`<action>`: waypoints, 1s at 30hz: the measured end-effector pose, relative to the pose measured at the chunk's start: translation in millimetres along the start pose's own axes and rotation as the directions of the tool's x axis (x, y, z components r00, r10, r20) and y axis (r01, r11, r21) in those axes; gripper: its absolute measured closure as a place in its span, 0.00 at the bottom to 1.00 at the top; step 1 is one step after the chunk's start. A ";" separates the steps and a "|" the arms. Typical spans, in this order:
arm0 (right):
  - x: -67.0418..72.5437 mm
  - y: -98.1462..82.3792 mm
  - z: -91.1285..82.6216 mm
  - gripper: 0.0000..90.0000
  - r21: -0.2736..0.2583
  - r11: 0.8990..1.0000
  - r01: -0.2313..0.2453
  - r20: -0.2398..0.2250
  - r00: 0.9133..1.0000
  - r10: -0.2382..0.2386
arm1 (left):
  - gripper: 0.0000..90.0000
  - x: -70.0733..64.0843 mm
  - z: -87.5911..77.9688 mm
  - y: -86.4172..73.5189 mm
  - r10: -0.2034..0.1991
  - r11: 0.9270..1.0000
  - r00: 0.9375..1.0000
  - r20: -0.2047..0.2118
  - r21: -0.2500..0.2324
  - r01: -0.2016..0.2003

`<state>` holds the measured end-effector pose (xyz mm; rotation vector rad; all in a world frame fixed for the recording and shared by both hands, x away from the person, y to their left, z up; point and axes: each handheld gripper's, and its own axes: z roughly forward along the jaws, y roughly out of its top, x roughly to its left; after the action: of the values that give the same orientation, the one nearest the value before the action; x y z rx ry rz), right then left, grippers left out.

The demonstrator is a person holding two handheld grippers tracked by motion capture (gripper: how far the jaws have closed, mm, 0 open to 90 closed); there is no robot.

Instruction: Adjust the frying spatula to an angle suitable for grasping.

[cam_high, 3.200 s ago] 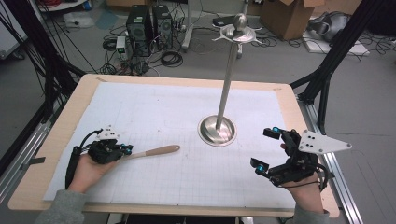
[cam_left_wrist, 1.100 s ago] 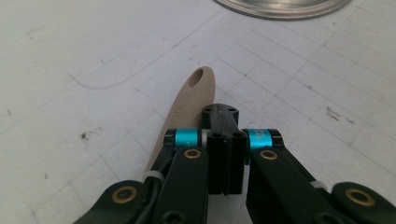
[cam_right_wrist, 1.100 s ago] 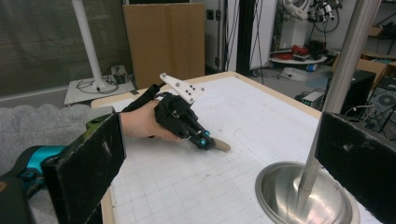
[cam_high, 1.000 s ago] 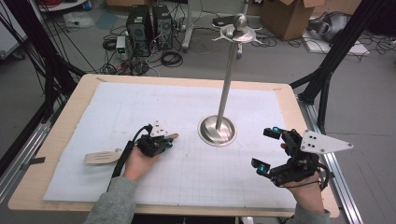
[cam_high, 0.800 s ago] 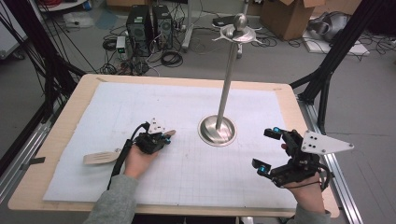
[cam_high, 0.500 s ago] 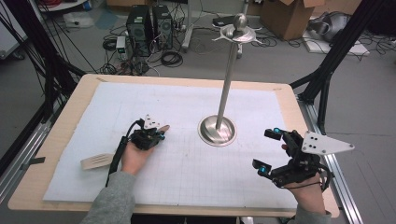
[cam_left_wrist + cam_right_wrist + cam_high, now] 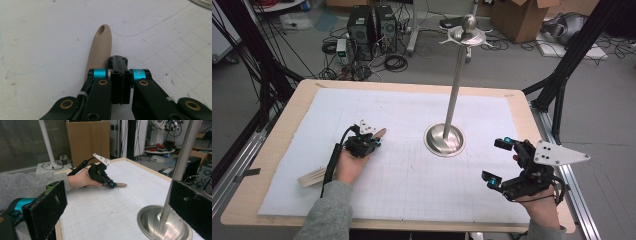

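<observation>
The left gripper [image 7: 368,141] is clamped on a wooden spatula [image 7: 314,176] — its jaws are fully closed around the handle, as the left gripper view shows, with the handle tip [image 7: 102,37] and its hanging hole projecting past the fingertips. In the high view the spatula's long axis runs from near-left to far-right: the flat blade trails behind the left hand toward the near-left of the table [image 7: 277,145], while the handle end points at the metal stand [image 7: 445,139]. The stand's round base lies to the right of the left gripper, apart from it, and its hook crown [image 7: 468,34] sits atop the pole. The right gripper [image 7: 502,161] rests at the near right with its jaws spread, holding nothing — near the base, yet empty.
</observation>
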<state>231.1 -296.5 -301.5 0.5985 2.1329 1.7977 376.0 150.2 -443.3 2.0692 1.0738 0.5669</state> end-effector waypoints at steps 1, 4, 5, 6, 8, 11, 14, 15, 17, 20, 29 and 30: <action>0.4 0.2 -0.4 0.01 0.001 1.000 -0.002 0.002 1.000 0.002 | 1.00 -1.3 -1.6 0.8 -0.005 1.000 1.000 0.006 -0.011 0.006; 1.1 0.7 -1.0 0.01 0.000 1.000 -0.004 -0.001 1.000 0.004 | 1.00 -5.0 -8.2 4.0 -0.006 0.999 0.999 0.034 -0.044 0.007; 1.2 0.8 -0.9 0.01 0.000 1.000 -0.002 -0.001 1.000 0.002 | 1.00 -6.5 -10.7 5.0 -0.006 0.999 0.999 0.044 -0.049 0.009; 1.1 0.8 -0.7 0.01 -0.001 1.000 0.001 0.000 1.000 -0.001 | 1.00 -7.9 -13.2 5.9 -0.005 0.998 0.999 0.054 -0.058 0.008; 1.3 0.5 -0.3 0.01 0.003 1.000 -0.001 0.000 1.000 0.001 | 1.00 -10.2 -19.7 8.1 -0.009 0.996 0.997 0.073 -0.085 0.015; 1.8 0.8 0.2 0.01 0.005 1.000 0.001 0.000 1.000 -0.001 | 1.00 -10.9 -32.4 12.6 -0.009 0.993 0.996 0.090 -0.113 0.019; 2.1 1.2 0.3 0.01 0.004 1.000 -0.003 0.000 1.000 0.003 | 1.00 -7.9 -47.2 15.3 -0.021 0.990 0.995 0.101 -0.136 0.035; 1.3 1.2 0.5 0.01 -0.001 1.000 0.006 0.002 1.000 -0.006 | 1.00 -6.6 -52.8 15.9 -0.031 0.987 0.994 0.102 -0.151 0.046; 1.0 1.0 0.4 0.01 0.001 1.000 0.001 0.001 1.000 -0.001 | 1.00 -2.7 -65.4 17.2 -0.049 0.981 0.992 0.118 -0.179 0.070; 0.7 1.3 1.4 0.01 0.004 1.000 -0.003 -0.001 1.000 0.003 | 1.00 2.6 -84.9 19.4 -0.051 0.976 0.992 0.115 -0.206 0.074; 0.3 2.4 7.9 0.01 0.013 1.000 0.004 -0.012 1.000 -0.004 | 1.00 21.4 -130.9 17.3 -0.004 0.965 0.994 0.109 -0.262 0.033; 0.3 2.5 8.7 0.01 0.014 1.000 0.005 -0.011 1.000 -0.005 | 1.00 24.8 -132.8 16.1 -0.001 0.964 0.994 0.109 -0.264 0.030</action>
<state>235.3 -288.5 -300.7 0.5871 2.1540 1.7889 310.7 217.6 -344.6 1.8346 0.8977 0.5519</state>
